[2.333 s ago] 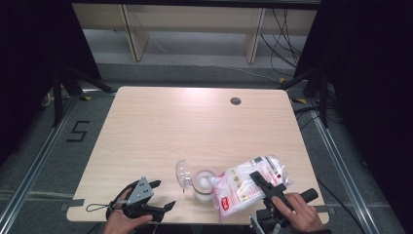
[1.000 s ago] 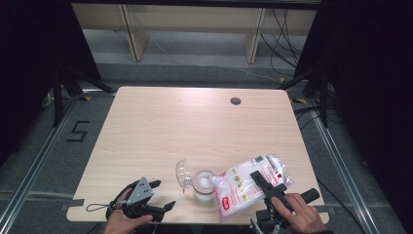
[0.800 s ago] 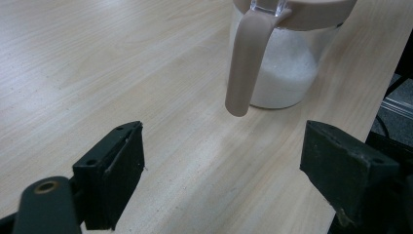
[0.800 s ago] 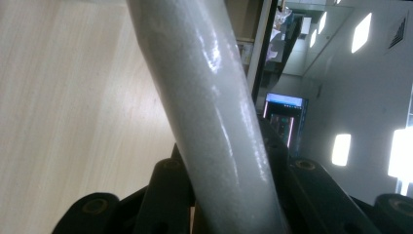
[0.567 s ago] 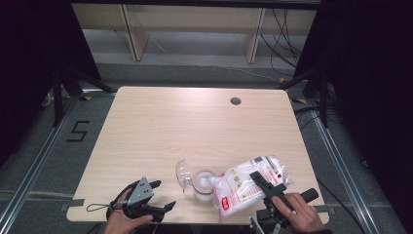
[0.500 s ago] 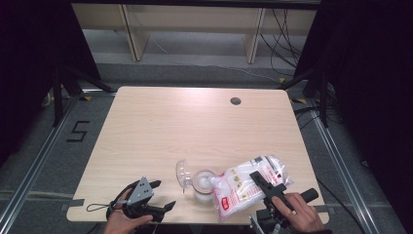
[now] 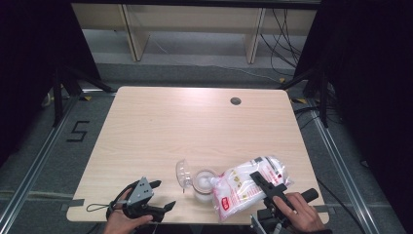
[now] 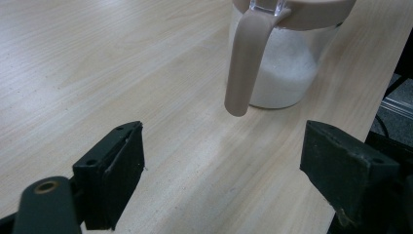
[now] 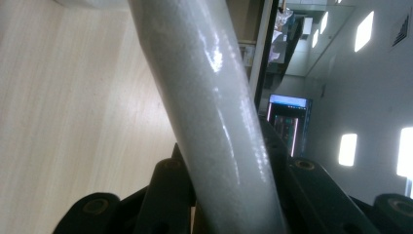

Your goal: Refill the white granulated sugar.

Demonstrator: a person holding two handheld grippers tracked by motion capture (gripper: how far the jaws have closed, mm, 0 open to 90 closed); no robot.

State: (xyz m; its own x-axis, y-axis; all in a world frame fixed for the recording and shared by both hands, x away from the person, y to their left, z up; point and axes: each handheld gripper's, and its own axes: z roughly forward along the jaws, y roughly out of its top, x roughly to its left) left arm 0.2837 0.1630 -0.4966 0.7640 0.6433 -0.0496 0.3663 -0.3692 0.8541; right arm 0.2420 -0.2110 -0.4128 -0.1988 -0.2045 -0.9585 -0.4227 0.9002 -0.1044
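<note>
While nothing has moved, right gripper (image 7: 263, 182) fingers clamp bag (image 7: 246, 186); left gripper (image 7: 158, 195) fingers apart.

i see a matt, pale wood-grain table (image 7: 160, 126). the jar (image 8: 287, 63) looks like clear plastic, and the bag (image 9: 209, 112) like glossy, smooth film.

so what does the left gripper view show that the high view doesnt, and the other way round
Left gripper view: the jar's beige handle close up, white grains piled behind the glass, and the left tongs standing wide open toward it.

High view: the right tongs clamped on a white bag tilted over the jar, the jar's clear lid flipped open, and the grommet hole at the far edge.

Both: the jar and the wooden table.
</note>
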